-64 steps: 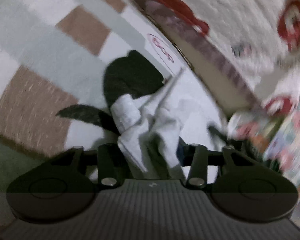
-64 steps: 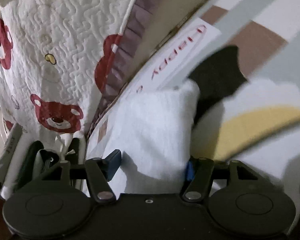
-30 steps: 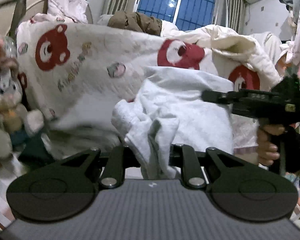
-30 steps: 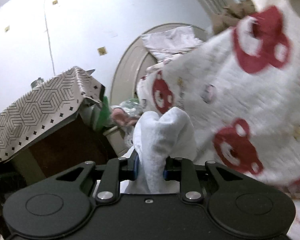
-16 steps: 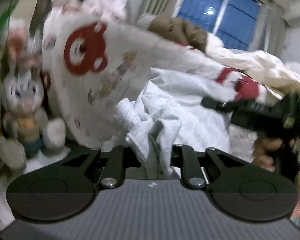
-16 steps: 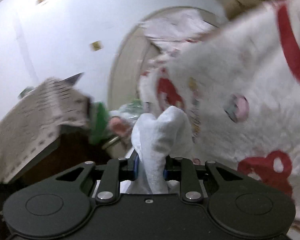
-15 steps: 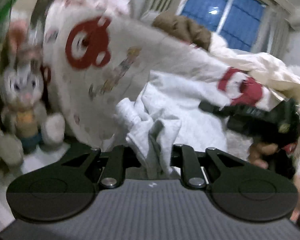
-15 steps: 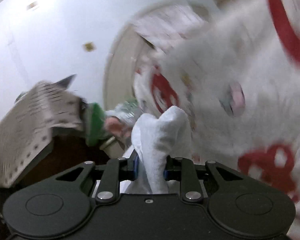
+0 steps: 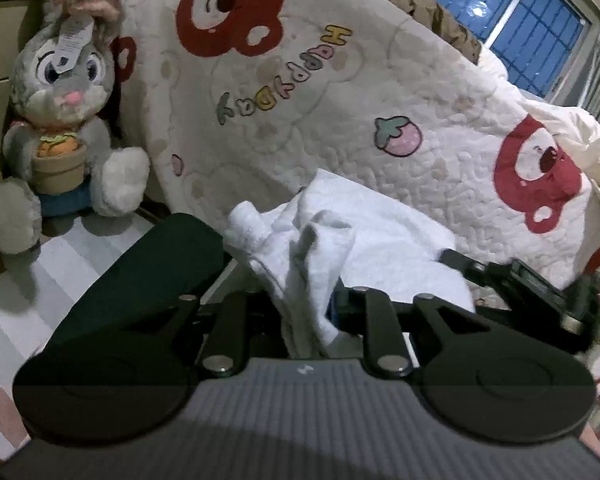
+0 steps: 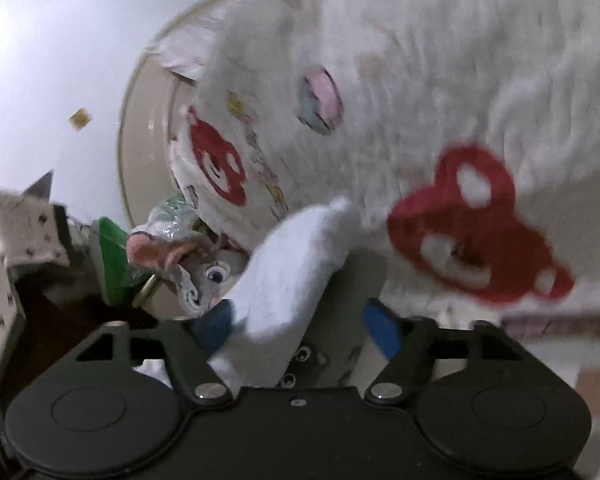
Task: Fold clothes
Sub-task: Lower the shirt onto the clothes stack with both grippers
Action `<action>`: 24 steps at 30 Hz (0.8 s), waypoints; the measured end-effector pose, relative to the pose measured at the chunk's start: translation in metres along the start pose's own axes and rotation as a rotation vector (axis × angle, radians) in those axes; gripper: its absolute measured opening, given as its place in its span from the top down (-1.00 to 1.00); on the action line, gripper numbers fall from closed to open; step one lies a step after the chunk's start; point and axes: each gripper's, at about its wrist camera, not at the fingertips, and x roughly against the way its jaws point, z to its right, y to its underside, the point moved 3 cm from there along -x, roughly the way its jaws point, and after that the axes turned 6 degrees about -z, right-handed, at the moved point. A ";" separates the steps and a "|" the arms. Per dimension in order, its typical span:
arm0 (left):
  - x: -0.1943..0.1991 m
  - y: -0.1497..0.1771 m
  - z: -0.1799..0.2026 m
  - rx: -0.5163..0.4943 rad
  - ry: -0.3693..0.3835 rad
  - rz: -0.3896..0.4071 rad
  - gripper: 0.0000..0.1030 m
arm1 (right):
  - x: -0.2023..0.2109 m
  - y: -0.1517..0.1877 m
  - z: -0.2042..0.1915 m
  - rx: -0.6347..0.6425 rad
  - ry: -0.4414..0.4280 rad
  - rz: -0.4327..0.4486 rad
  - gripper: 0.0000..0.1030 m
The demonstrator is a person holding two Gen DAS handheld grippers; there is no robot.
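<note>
A white garment (image 9: pixel 360 232) hangs bunched between both grippers in front of the bed. My left gripper (image 9: pixel 300 304) is shut on a crumpled fold of it. In the right wrist view the jaws of my right gripper (image 10: pixel 296 324) stand apart, and a corner of the white garment (image 10: pixel 292 264) lies loosely against the left blue pad (image 10: pixel 212 326). The right gripper also shows in the left wrist view (image 9: pixel 516 280), at the right edge of the cloth. A dark garment (image 9: pixel 148 272) lies on the striped floor mat below left.
A white quilt with red bears (image 9: pixel 340 92) drapes over the bed ahead. A grey plush rabbit (image 9: pixel 60 120) sits at the left on the striped mat (image 9: pixel 16 312). A patterned box (image 10: pixel 8 232) and a round headboard (image 10: pixel 148 100) are at the left of the right wrist view.
My right gripper has opened and the white corner is slipping out of it. Both views have tilted down toward the mat. The left gripper keeps its hold.
</note>
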 end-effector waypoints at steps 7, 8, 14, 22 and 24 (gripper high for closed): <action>0.003 0.006 0.014 -0.080 -0.094 0.043 0.66 | -0.019 -0.013 -0.008 0.112 -0.029 0.061 0.01; -0.002 0.012 0.008 -0.068 -0.104 0.033 0.64 | -0.020 -0.010 -0.004 0.119 -0.019 0.076 -0.02; 0.002 0.026 -0.023 0.109 0.007 0.060 0.40 | -0.008 -0.006 -0.001 0.125 0.097 0.126 -0.34; 0.041 0.022 -0.004 0.000 -0.109 0.265 0.40 | 0.000 -0.012 -0.008 0.113 -0.036 0.065 0.46; 0.054 0.023 0.020 -0.107 -0.061 0.326 0.22 | -0.009 -0.019 -0.012 0.143 -0.018 0.053 0.58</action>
